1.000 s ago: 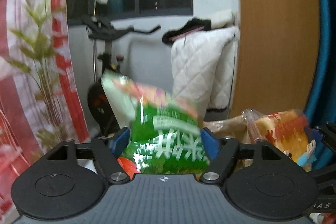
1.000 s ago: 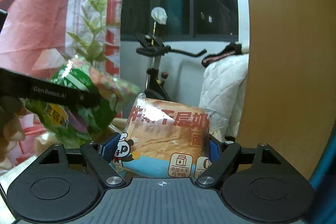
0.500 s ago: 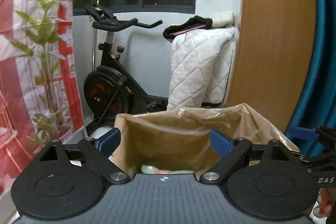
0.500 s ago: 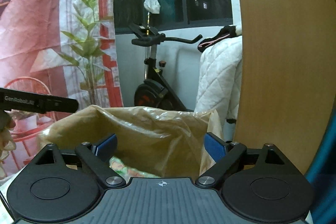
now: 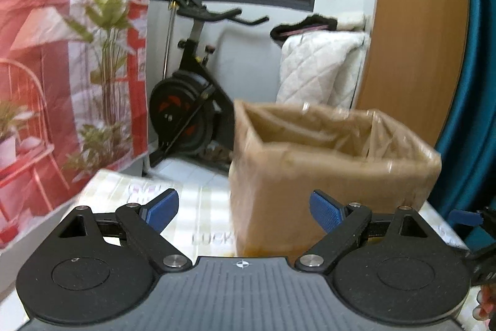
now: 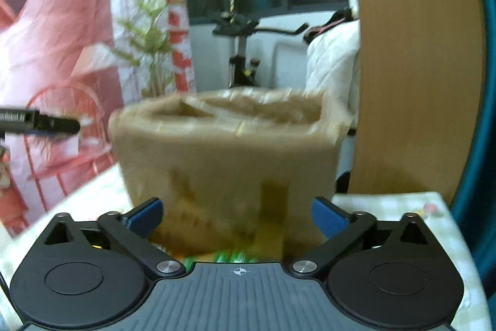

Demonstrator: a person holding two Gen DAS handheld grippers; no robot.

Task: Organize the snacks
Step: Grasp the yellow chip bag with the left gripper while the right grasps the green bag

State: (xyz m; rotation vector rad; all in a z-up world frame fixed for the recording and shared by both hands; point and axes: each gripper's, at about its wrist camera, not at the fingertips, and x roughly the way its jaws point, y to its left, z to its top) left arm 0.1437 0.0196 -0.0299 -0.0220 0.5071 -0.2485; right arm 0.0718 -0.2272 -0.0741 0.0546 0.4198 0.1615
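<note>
I read the left gripper fingers spread wide and empty, the right gripper fingers opening and empty, both facing the bag upright on the worktop.

Left hand-held gripper spread empty; right hand-held gripper opening, empty

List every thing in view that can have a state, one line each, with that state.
left gripper: open, nothing between its pads.
right gripper: jaws opening, nothing held.
brown box: upright on the table, top open, lined with clear plastic; contents not visible.
table: covered with a pale patterned cloth.
green packet: lying by the box's base, mostly hidden.
exercise bike: standing, unused.
</note>
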